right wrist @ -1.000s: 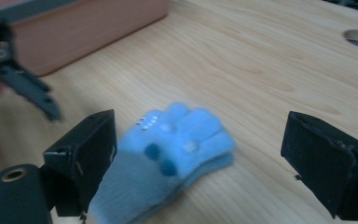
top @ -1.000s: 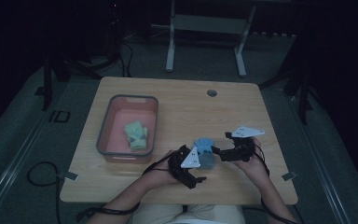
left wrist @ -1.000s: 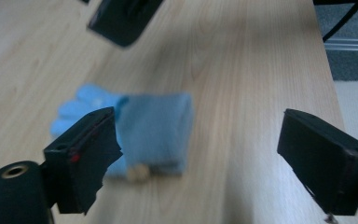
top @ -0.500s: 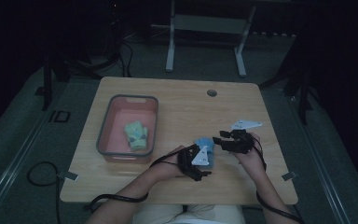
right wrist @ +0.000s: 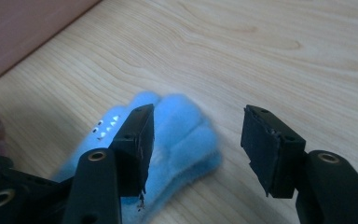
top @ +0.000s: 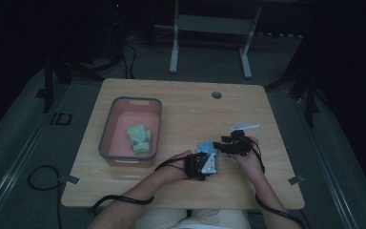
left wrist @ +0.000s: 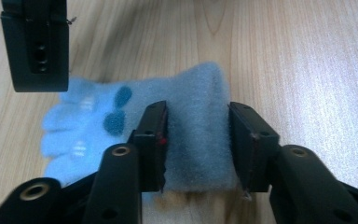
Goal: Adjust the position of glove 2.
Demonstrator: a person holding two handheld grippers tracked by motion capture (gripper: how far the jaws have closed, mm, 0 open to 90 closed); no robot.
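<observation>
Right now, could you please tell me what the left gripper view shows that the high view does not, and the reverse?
Left gripper view alone: dark blue spots on the fluffy light blue glove, and the left tongs pressing its cuff from both sides, having just been closing. High view alone: the pink plastic bin holding a green fabric item, and the person's forearms. Shared: glove, light wooden table, right tongs.
</observation>
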